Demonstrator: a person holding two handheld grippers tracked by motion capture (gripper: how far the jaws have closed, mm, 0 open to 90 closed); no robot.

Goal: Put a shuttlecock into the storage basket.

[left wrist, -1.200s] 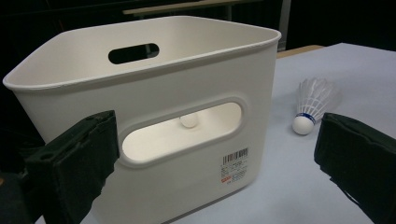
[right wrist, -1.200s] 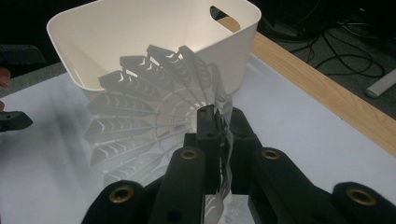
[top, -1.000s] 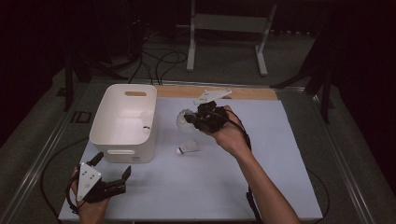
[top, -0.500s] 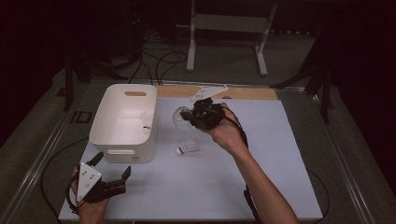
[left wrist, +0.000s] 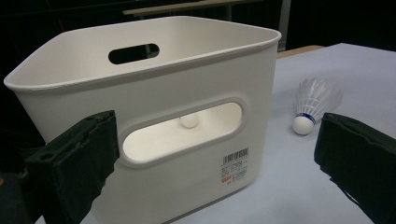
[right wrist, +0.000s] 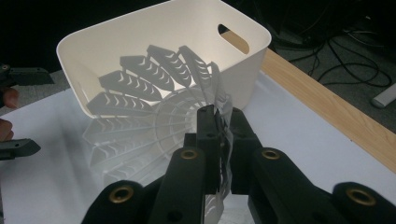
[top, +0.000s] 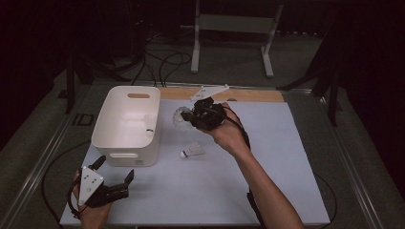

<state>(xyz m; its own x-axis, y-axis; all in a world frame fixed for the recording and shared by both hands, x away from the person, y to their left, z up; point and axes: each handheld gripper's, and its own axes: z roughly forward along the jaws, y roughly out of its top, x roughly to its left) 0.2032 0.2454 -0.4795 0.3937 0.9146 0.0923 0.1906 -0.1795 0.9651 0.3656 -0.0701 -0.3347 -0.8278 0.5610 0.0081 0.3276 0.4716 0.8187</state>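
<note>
Your table [top: 286,191] carries a white bin [top: 125,125] on its left half, standing upright with a handle slot in its far wall and another in the near wall, where a barcode label sits low beside the slot. Through that near slot, in the left gripper view, you can see a small white cork ball inside the bin [left wrist: 140,93]. Your right forearm reaches in from the bottom edge toward the middle of the table, and your right hand-held gripper [top: 193,116] hangs above the table just right of the bin's far corner. Its jaws are closed on the feather skirt of a shuttlecock [top: 181,116]; in the right gripper view the pale feathers [right wrist: 154,116] fan out ahead of the jaws with the bin behind them, and the skirt's edge is pinched between the pads. Your left hand-held gripper [top: 114,179] rests low at the near left corner of the table, close to the bin's near wall, jaws spread wide with nothing between them. A second shuttlecock [top: 191,150] lies on its side on the table, just right of the bin and below the right hand-held gripper, cork end toward you.
</note>
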